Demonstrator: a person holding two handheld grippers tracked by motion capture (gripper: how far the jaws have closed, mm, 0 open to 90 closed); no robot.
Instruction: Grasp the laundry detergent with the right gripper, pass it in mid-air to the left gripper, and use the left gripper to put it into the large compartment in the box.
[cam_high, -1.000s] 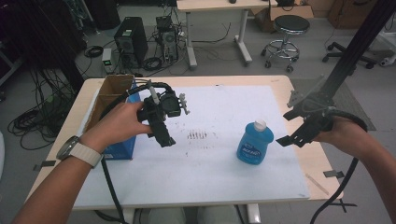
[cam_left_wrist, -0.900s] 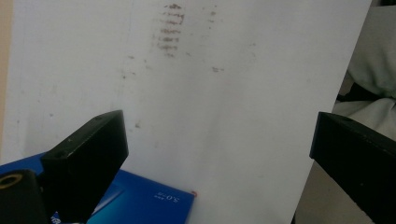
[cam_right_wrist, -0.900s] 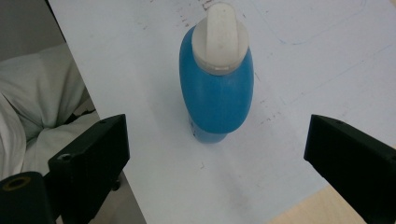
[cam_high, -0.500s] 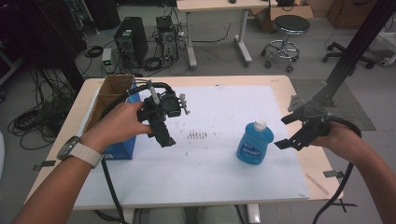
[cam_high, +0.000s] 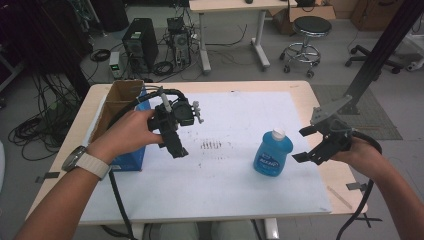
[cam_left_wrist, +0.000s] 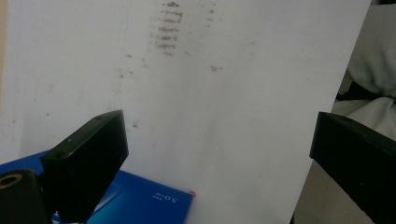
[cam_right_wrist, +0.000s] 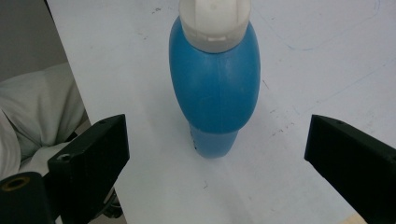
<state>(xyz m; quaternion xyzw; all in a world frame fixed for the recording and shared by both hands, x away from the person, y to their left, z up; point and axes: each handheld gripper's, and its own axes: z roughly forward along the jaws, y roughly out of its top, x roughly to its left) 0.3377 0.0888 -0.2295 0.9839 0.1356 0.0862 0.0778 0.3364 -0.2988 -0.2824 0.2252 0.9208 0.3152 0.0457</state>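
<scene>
Standing upright on the white sheet (cam_high: 225, 190), the blue bottle (cam_high: 272, 153) with its white cap (cam_right_wrist: 215, 18) is just left of the right gripper (cam_high: 310, 145), not touching it. That gripper's jaws are spread wide and empty, and in the right gripper view the bottle sits dead center between them, a bit farther out.

The sheet covers most of a wooden table (cam_high: 320, 105) and has some dark smudges (cam_high: 211, 145) mid-way. A cardboard box (cam_high: 117, 102) and a blue box (cam_high: 131, 157) sit at the table's left edge. Behind the table are PC towers (cam_high: 140, 45), cables and a stool (cam_high: 310, 27).

The left hand (cam_high: 127, 135) holds the left gripper (cam_high: 175, 145) above the sheet near the blue box, angled down, jaws wide apart too, nothing in them. The right hand (cam_high: 362, 157) comes in low from the right edge.
</scene>
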